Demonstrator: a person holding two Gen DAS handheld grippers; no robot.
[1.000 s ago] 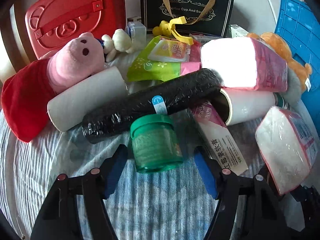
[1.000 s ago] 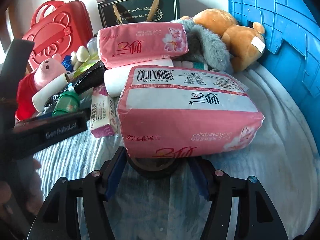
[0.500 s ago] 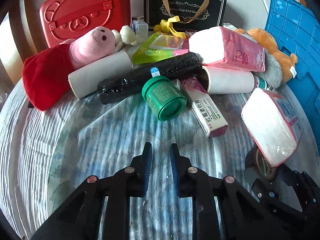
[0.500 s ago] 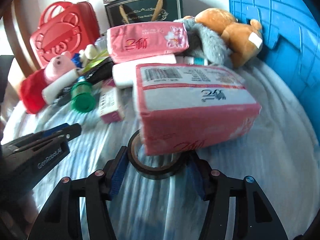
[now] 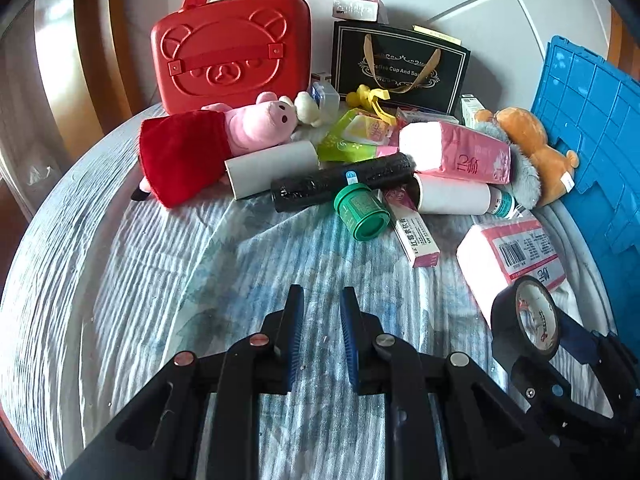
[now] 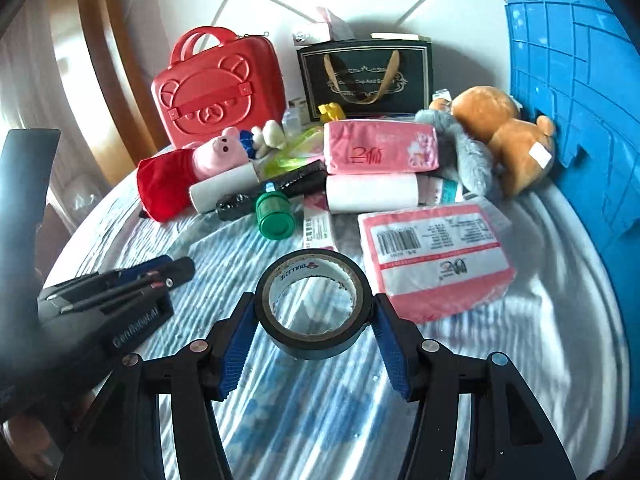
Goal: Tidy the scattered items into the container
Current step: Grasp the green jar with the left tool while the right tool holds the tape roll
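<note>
Tape roll lifted, green jar tipped, two tissue packs.

Both wrist views look steeply down, close, sharing the cluttered table from neighbouring sides.

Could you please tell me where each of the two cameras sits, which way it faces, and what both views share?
Left wrist: behind the left gripper, jaws shut and empty, facing down-forward at the clutter; the right gripper shows at lower right.
Right wrist: behind the right gripper, clamped on the black tape roll; the left gripper shows at left.
Shared: green jar, red case, blue crate.
</note>
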